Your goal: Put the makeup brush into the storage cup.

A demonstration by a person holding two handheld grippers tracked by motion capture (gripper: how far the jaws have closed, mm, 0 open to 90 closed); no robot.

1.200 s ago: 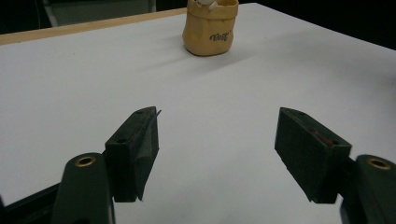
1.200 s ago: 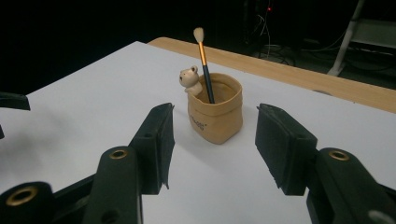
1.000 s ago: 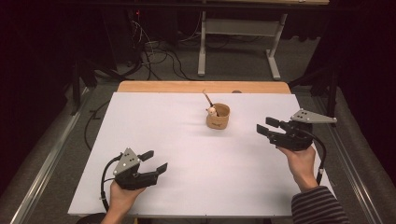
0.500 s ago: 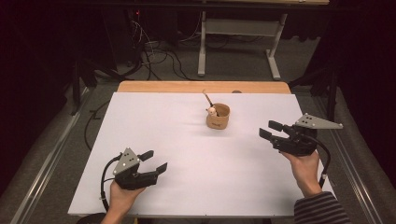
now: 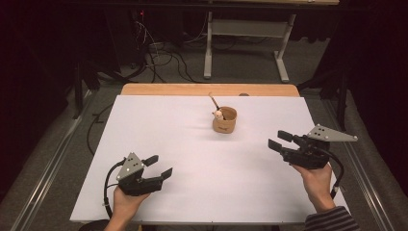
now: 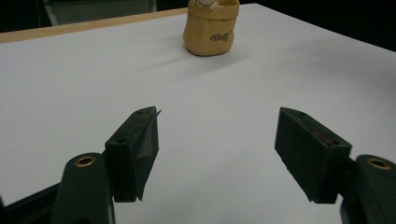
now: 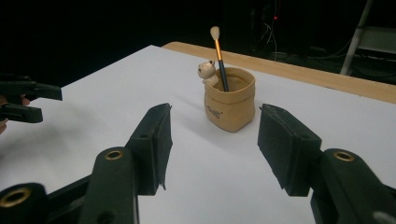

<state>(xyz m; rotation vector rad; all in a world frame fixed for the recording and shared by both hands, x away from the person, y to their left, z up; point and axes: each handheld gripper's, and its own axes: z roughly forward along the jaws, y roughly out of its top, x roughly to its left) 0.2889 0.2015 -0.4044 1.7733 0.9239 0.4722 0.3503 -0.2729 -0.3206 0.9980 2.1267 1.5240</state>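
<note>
A small tan pot (image 5: 224,121) with a bear figure on its rim stands on the white table top (image 5: 192,144), past the middle. A brush (image 7: 218,56) with a pale tip leans out of the pot (image 7: 230,105). My left gripper (image 5: 159,167) rests open near the front left edge, held by a hand, with the pot (image 6: 211,31) far ahead of its jaws. My right gripper (image 5: 280,139) is open at the right side, raised a little, jaws pointing toward the pot. Nothing lies between either pair of jaws (image 6: 217,154) (image 7: 212,144).
A wooden strip (image 5: 209,90) runs along the table's far edge. Beyond it are a metal table frame (image 5: 243,43) and cables (image 5: 163,53) on the dark floor. The left gripper (image 7: 28,100) shows at the far left of the right gripper view.
My right gripper has drifted slightly right and toward the front. The left gripper and the pot have stayed put.
</note>
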